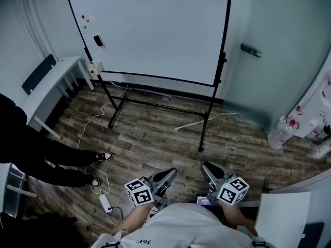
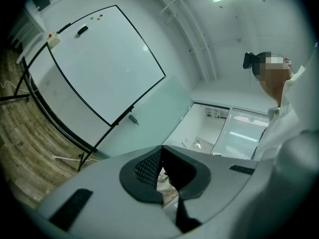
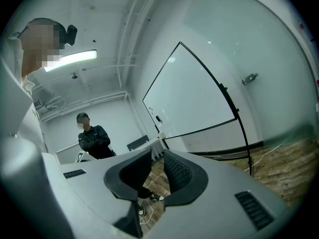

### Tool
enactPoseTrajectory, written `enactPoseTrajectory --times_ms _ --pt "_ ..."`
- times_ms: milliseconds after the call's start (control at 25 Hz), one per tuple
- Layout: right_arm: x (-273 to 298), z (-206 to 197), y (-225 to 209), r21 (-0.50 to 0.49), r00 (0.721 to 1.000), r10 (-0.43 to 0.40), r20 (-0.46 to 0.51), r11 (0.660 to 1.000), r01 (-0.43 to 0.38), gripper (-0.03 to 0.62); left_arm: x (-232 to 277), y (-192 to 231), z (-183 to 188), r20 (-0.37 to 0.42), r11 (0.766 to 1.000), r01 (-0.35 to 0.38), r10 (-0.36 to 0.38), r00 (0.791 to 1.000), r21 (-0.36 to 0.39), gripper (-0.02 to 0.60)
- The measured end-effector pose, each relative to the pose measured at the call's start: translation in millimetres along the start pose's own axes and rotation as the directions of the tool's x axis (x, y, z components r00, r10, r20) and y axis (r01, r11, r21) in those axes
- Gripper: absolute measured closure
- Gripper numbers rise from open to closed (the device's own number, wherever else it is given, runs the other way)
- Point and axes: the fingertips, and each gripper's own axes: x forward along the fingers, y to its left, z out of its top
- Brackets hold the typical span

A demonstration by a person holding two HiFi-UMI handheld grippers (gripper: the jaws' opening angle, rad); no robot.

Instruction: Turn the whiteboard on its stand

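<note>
The whiteboard [image 1: 155,30] stands upright in its black wheeled stand [image 1: 207,118] across the wooden floor, its face towards me. It also shows in the left gripper view [image 2: 99,59] and in the right gripper view [image 3: 194,98]. Both grippers hang low, close to my body and well short of the board. My left gripper [image 1: 169,173] has its fingertips touching, with nothing between them [image 2: 161,151]. My right gripper [image 1: 208,167] shows a narrow gap between its pads [image 3: 158,156], and only floor shows through it.
A black eraser [image 1: 98,40] and small magnets [image 1: 84,19] sit on the board. A person in dark clothes [image 1: 46,154] stands at the left beside a white desk [image 1: 51,81]. A power strip [image 1: 105,203] and cables lie on the floor. A plastic bottle [image 1: 279,136] stands at the right.
</note>
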Motion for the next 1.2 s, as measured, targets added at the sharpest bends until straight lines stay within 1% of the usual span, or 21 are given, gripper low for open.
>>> enactPoseTrajectory --times_ms 480,960,1200 --pt "-17.2 7.4 -27.5 -0.02 1.0 -0.024 -0.006 0.999 0.024 0.51 17.1 2.0 -4.0 0.026 1.0 -0.021 0.02 0.999 0.008 0.575" --pt "-30.0 17.8 -62.0 -0.001 0.999 -0.038 -0.005 0.999 0.038 0.51 50.9 -0.6 -6.5 0.025 0.999 -0.031 0.03 0.999 0.023 0.575" --pt "-34.4 18.8 -73.9 0.0 0.999 -0.028 -0.018 1.0 0.028 0.51 65.0 -1.3 -10.0 0.018 0.999 -0.041 0.04 0.999 0.029 0.575"
